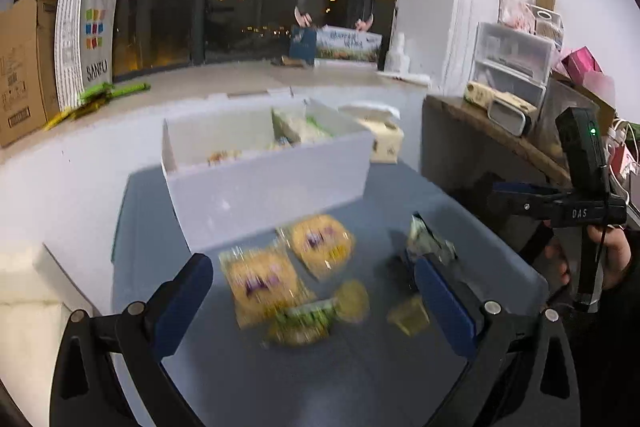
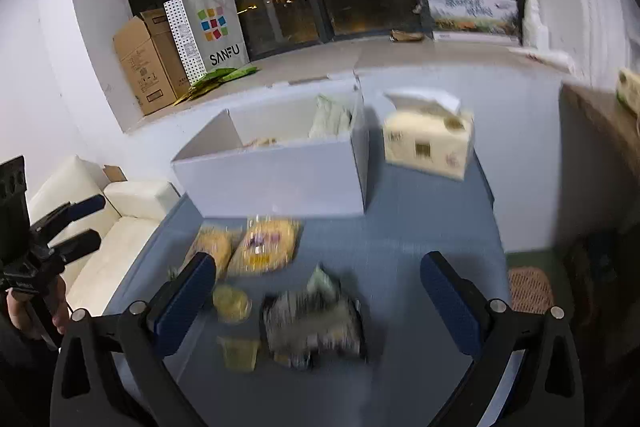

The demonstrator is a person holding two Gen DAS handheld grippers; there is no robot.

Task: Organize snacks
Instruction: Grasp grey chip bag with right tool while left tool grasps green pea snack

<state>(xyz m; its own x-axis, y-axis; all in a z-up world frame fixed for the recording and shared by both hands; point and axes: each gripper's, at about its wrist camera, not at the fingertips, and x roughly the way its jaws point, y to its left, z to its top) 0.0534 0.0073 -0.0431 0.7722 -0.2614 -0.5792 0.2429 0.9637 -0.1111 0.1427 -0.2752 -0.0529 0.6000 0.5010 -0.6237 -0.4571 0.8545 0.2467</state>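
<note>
Several snack packs lie on the blue table (image 1: 360, 379): two yellow packs (image 1: 262, 281) (image 1: 322, 245), a green-labelled pack (image 1: 304, 319), a small round yellow pack (image 1: 354, 299), a small square yellow pack (image 1: 408, 315) and a dark silver pack (image 1: 430, 243). A white open box (image 1: 272, 183) behind them holds a few snacks. My left gripper (image 1: 314, 291) is open above the packs. My right gripper (image 2: 318, 289) is open above the dark pack (image 2: 316, 323); the yellow packs (image 2: 266, 247) and the box (image 2: 280, 183) also show there.
A tissue box (image 2: 428, 143) stands right of the white box. A window ledge behind holds a cardboard box (image 2: 148, 63), a SANFU bag (image 2: 212, 31) and green packets (image 2: 224, 77). A white sofa (image 2: 120, 227) is left; a cluttered wooden shelf (image 1: 492, 131) is right.
</note>
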